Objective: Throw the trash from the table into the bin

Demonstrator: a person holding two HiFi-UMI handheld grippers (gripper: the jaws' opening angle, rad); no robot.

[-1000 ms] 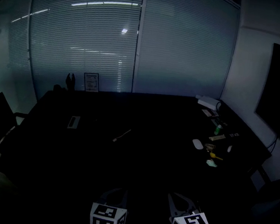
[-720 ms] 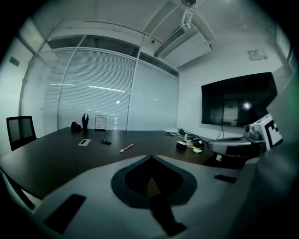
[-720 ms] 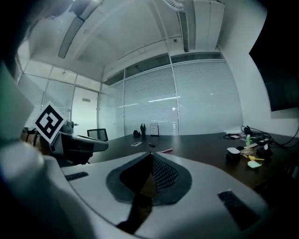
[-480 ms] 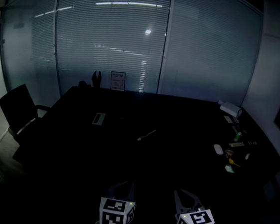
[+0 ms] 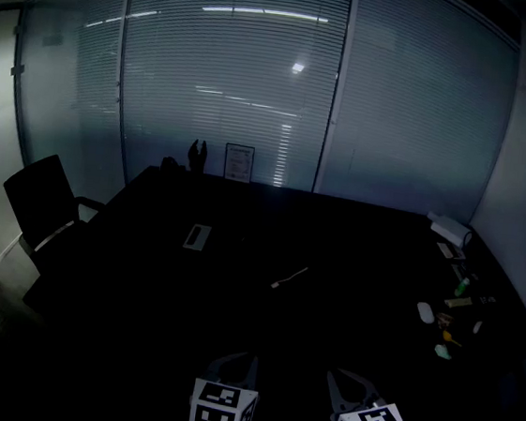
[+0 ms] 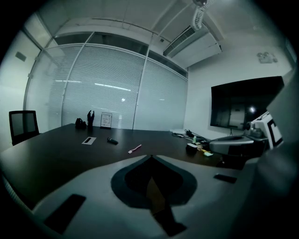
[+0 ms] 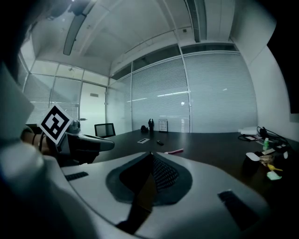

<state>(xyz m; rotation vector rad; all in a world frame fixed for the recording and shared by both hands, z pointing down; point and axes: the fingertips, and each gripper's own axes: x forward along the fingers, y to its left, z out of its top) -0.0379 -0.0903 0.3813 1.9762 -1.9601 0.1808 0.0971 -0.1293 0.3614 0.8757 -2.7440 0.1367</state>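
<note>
A: Black surface [image 5: 232, 315], dim room. Where is the trash?
B: Small trash pile [image 5: 444, 331] at far right edge, well apart from you. Left tool [image 5: 242, 359] & right tool [image 5: 345, 380] both pressed together, nothing in them. No bin in view.
A: Risk?
B: Low light, so you may pinch sth that is not rubbish, or push items off the edge.

The dark table [image 5: 142, 276] bears a pale stick [image 5: 289, 277], a flat card [image 5: 197, 236] and right-edge clutter [image 5: 446, 322].
</note>
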